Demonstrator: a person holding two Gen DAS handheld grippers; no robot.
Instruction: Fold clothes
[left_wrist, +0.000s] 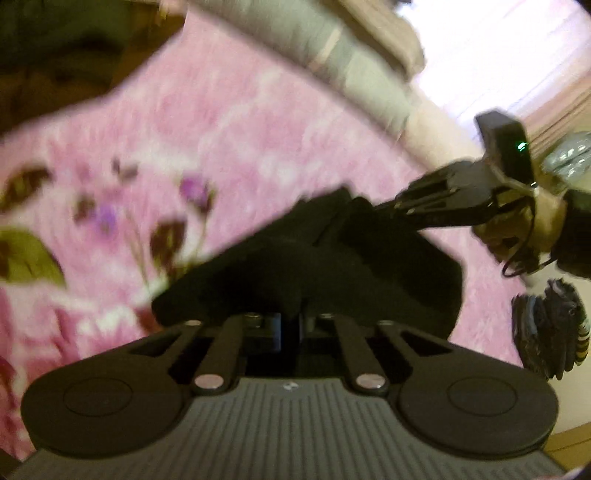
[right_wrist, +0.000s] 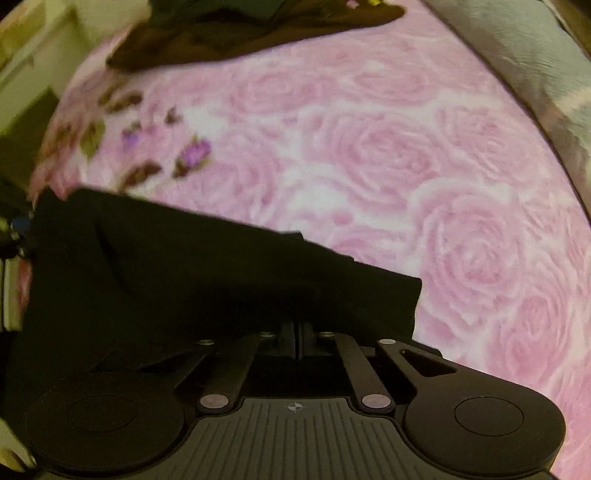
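hand-held grippers, left (left_wrist: 291, 319) and right (right_wrist: 297, 338), pinch black garment (right_wrist: 221, 280).

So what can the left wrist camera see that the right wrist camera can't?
Only the left wrist view shows the right gripper from outside, the hand holding it, a bright window and a dark bundle at the bed's edge.

Only the right wrist view shows a brown cloth at the far end of the bed and pale furniture.

Both show the black garment clamped by both grippers, the pink rose blanket and a grey pillow.
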